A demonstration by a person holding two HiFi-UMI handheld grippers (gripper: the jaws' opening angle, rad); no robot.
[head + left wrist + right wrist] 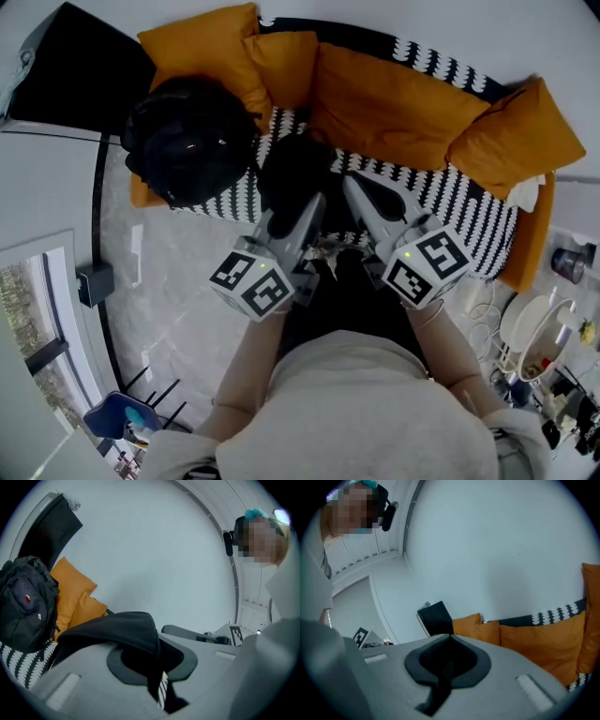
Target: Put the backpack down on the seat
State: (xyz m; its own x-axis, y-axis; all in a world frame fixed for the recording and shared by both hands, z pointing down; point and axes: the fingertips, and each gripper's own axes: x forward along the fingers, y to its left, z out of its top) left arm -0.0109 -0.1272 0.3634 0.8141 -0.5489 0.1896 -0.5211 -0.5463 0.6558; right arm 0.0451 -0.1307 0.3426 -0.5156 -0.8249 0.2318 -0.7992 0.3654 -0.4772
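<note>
A black backpack (187, 141) (26, 604) sits upright at the left end of the sofa, on the black-and-white patterned seat (450, 202) (18, 667) and against an orange cushion (211, 42). My left gripper (283, 221) (154, 667) is shut on a black fabric bundle (295, 169) (117, 630), which hangs over the middle of the seat and drapes over one jaw. Just to its right, my right gripper (354, 186) (445, 660) has its jaws together beside the bundle. Nothing shows between them in the right gripper view.
Orange cushions (394, 103) (539, 637) line the sofa back. A black box (84, 75) (436, 618) stands beyond the sofa's left end. Pale marble floor (178, 281) lies in front. A white wire stand (539, 328) and clutter sit at the right.
</note>
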